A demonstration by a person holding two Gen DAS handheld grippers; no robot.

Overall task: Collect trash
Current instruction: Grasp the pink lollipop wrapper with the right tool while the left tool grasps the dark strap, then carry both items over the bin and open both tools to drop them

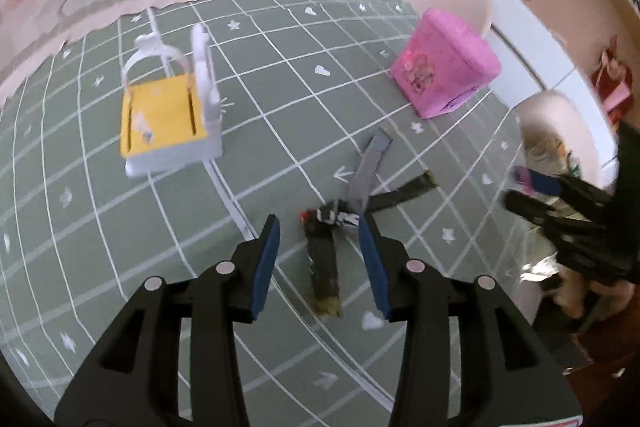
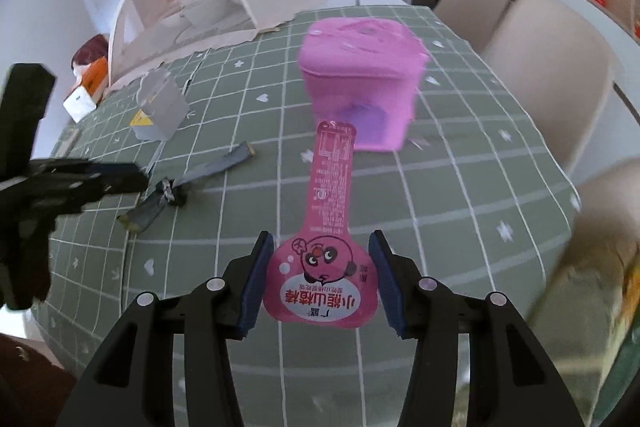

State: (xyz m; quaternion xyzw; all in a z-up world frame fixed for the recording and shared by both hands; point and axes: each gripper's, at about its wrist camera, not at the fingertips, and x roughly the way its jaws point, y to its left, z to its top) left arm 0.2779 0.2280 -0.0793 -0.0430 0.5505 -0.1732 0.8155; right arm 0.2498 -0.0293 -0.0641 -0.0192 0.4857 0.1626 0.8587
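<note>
A: Which step is in hand?

B: Pick-up, by my reading. In the right wrist view, the right gripper [image 2: 322,277] sits at lower centre with a pink snack wrapper [image 2: 326,227] between its blue pads [image 2: 256,285]. The wrapper's wide end fills the gap; whether the pads actually pinch it cannot be told, since a sliver of space shows on either side.

A: And the other tool?

B: In the left wrist view, the left gripper [image 1: 320,267] has its fingers apart, hovering over the dark strip wrappers [image 1: 348,211] at centre frame, which lie crossed on the green grid tablecloth [image 1: 100,235]. One strip runs between the pads, not clamped.

A: What does the next move call for?

B: Probably closing on each piece, then carrying it to the pink bin [image 2: 360,83], upper centre in the right view and well apart from the strips.

A: Containers and contents?

B: The pink bin looks closed on top; its interior is hidden. The white holder with a yellow top [image 1: 164,119], at left in the left view, shows two slots; nothing visible inside.
</note>
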